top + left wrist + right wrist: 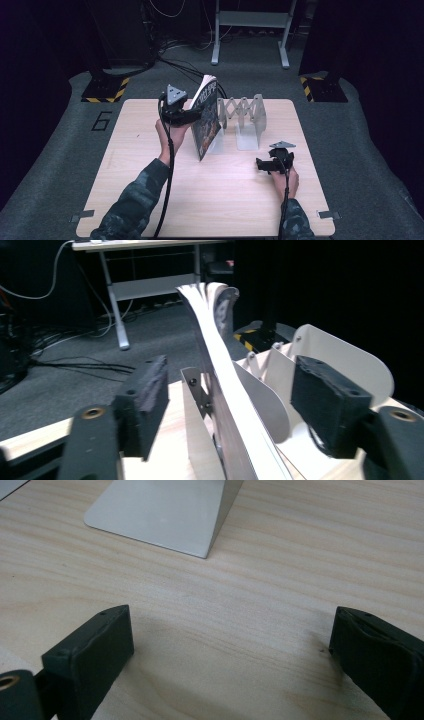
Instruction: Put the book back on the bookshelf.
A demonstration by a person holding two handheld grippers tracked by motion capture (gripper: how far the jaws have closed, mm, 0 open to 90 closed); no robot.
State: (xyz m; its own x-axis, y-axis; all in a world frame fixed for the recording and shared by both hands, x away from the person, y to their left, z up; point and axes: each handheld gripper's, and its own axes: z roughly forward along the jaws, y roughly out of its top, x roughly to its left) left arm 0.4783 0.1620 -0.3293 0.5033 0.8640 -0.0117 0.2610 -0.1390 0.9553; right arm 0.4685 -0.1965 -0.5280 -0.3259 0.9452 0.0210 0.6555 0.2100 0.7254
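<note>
One number reads clearly from the high view: a dark "6" (101, 120) marked on the grey floor mat (60, 150), just off the far-left corner of my table (150, 200). The magazine (207, 117) standing by my left hand carries white lettering near the top of its cover, too small and blurred for me to read. In my two gripper views I find no legible text, label or brand.
</note>
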